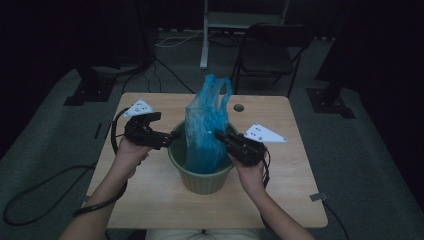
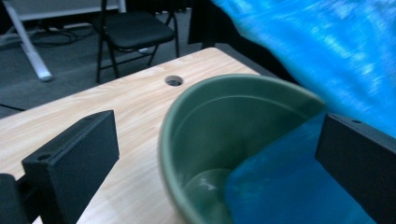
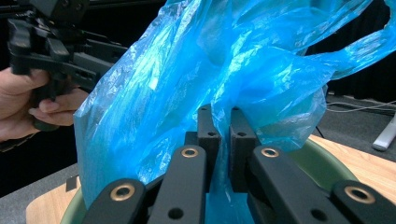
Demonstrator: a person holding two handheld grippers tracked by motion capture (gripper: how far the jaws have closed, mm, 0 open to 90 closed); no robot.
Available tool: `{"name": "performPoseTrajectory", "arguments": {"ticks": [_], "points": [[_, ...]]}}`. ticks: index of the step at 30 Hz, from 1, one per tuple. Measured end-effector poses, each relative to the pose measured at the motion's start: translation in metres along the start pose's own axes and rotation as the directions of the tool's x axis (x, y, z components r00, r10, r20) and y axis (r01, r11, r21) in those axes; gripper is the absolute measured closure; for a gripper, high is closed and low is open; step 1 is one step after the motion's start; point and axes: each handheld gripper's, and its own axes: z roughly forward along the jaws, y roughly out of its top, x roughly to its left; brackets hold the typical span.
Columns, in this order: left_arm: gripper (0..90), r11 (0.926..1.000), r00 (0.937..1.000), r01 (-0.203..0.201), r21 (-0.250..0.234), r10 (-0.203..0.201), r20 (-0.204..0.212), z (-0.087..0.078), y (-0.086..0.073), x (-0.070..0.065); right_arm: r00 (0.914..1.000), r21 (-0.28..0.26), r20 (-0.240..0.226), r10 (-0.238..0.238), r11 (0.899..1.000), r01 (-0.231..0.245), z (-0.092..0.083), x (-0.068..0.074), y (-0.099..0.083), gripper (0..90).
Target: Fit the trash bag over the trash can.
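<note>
My right gripper [image 3: 219, 135] is clamped on a fold of the blue plastic bag [image 1: 206, 125], which stands tall inside the green pot [image 1: 202, 177] near the middle of the table [image 1: 150, 200]. My left gripper [image 2: 210, 154] has its jaws wide apart, straddling the pot's rim.

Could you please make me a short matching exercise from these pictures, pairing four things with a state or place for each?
Things:
1. left gripper
2. right gripper
3. blue plastic bag
4. folding chair

States or places:
A. stands on the floor beyond the table
B. jaws pinched on the bag's plastic
C. stands up out of the green pot
D. jaws wide apart, at the pot's rim

Pairs: 1-D, 2-B, 3-C, 4-A
</note>
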Motion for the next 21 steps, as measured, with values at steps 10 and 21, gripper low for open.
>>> {"name": "performPoseTrajectory", "arguments": {"ticks": [10,21], "points": [[0.1,0.9994,0.9978,0.011,-0.032,-0.009,0.066,-0.015,0.013,-0.014,0.9988,-0.006,0.030,-0.040,0.999,0.040,-0.002,0.002,0.000,86.9],[16.3,0.9981,0.9606,0.025,0.057,-0.039,0.275,0.018,0.016,-0.011,0.9981,-0.008,0.034,-0.052,0.999,0.052,-0.001,0.004,0.001,86.8]]}}
